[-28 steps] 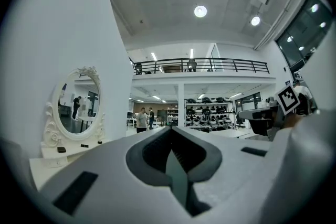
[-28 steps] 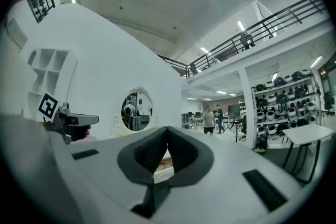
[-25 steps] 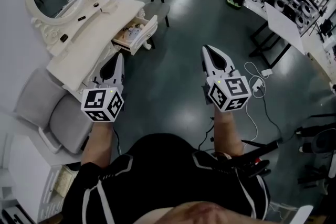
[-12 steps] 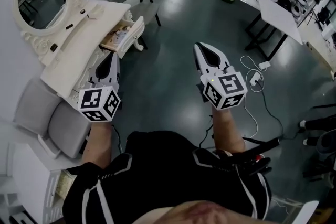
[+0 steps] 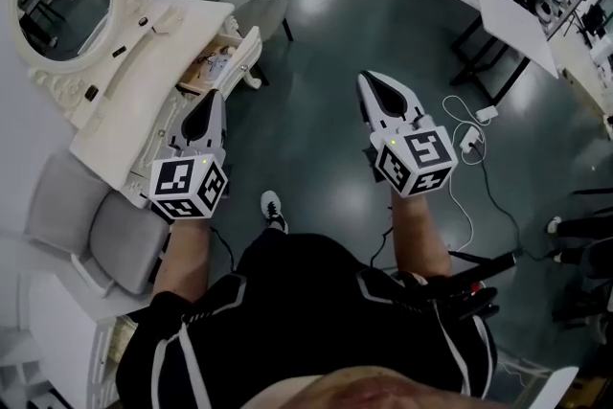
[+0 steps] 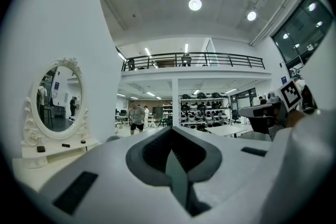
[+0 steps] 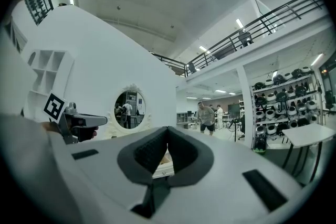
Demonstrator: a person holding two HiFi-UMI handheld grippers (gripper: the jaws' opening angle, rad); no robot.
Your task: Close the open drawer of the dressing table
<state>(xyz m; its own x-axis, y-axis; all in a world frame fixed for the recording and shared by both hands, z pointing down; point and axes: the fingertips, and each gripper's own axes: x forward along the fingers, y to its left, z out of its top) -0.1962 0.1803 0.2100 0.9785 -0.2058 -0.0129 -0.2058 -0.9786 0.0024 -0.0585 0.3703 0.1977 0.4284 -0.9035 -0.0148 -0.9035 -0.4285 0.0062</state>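
As it juts from white dressing table [image 5: 144,77], drawer [image 5: 230,62] open, cluttered inside

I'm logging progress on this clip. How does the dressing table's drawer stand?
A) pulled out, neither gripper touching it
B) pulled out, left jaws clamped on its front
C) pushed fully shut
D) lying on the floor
A: the head view shows the drawer sticking out of the dressing table, with the left gripper and right gripper both short of it, jaws shut on nothing.
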